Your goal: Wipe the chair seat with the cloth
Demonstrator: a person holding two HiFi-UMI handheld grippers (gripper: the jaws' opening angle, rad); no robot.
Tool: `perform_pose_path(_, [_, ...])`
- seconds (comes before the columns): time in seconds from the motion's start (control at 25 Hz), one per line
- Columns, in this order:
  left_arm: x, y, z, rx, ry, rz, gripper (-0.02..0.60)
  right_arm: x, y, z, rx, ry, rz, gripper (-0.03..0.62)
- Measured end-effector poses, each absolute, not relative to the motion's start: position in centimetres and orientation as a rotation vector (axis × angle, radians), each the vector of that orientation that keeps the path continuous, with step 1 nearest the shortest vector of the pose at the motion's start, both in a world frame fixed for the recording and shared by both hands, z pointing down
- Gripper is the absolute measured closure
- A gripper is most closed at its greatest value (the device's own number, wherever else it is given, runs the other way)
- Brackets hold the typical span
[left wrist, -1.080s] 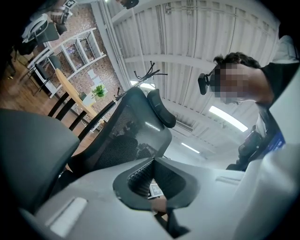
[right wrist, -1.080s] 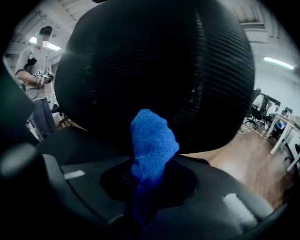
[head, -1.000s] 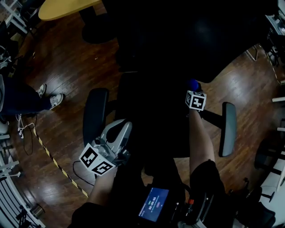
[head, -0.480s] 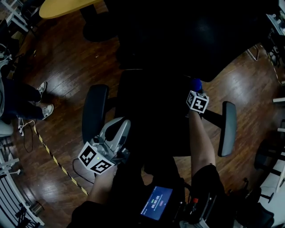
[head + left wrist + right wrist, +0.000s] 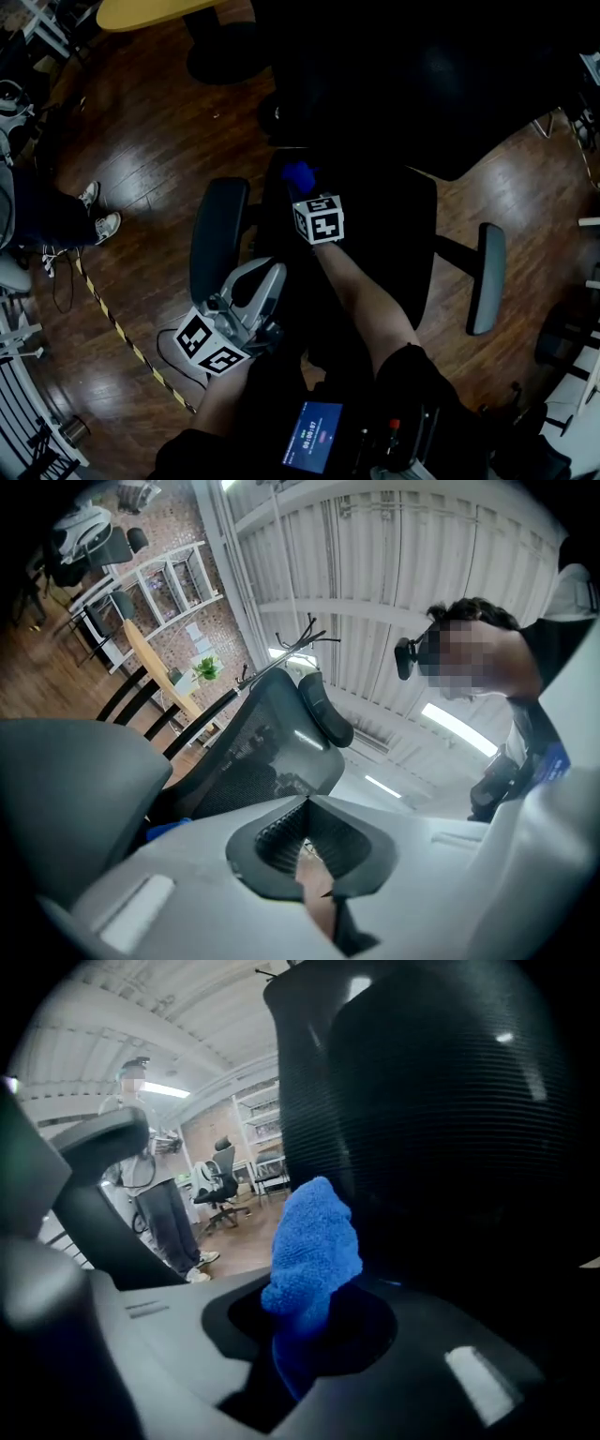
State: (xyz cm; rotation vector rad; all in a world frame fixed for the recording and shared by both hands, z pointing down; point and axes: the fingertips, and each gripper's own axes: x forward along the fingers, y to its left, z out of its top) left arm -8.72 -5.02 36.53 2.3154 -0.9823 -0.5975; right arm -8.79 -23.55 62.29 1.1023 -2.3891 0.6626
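— Where is the cloth?

— My right tool (image 5: 306, 194) is clamped on the blue cloth (image 5: 298, 174), and a bunched tuft sticks out past the jaws. It is at the rear left corner of the black chair seat (image 5: 389, 248), just beside the left armrest (image 5: 217, 239) and near the foot of the backrest (image 5: 441, 1101). It is too dark there to tell whether the cloth is pressing on the seat.

— And your other one?

— My left tool (image 5: 268, 279) has its jaws together with nothing between them. I hold it off the seat's front left edge, near the end of that armrest.

— What's around the chair?

— There's a wooden floor (image 5: 141, 141) with striped tape (image 5: 117, 328) across it. A person in pale sneakers (image 5: 105, 225) stands well apart, on the left.
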Motion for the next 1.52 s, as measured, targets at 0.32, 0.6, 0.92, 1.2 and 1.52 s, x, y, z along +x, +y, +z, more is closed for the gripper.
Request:
perform_pose_path(0.32, [-8.8,-4.8,36.4,2.325,-0.968,-0.605,0.591,-11.5,-22.3,64.0,1.013,-2.409,0.571,0.511])
perform_pose_path(0.6, [-9.0,-4.9,36.4,2.344,-0.980,-0.580,0.591,-2.0,-22.9,66.1,1.177,-2.246,0.546,0.511])
perform_pose_path(0.92, [-8.6,-5.7,37.0,2.332,-1.010,-0.551,0.591,15.8,-22.2,65.6,1.442,-2.002,0.552,0.511])
perform_pose_path(1.2, [-8.6,-6.0,36.7,2.336,-1.030,-0.548,0.591,26.8,-19.7,64.1,1.654,-1.834,0.576,0.511])
perform_pose_path(1.52, [-8.3,-5.8,36.6,2.334,-1.024,-0.560,0.591,27.0,-19.9,63.7,1.699,-1.808,0.560,0.511])
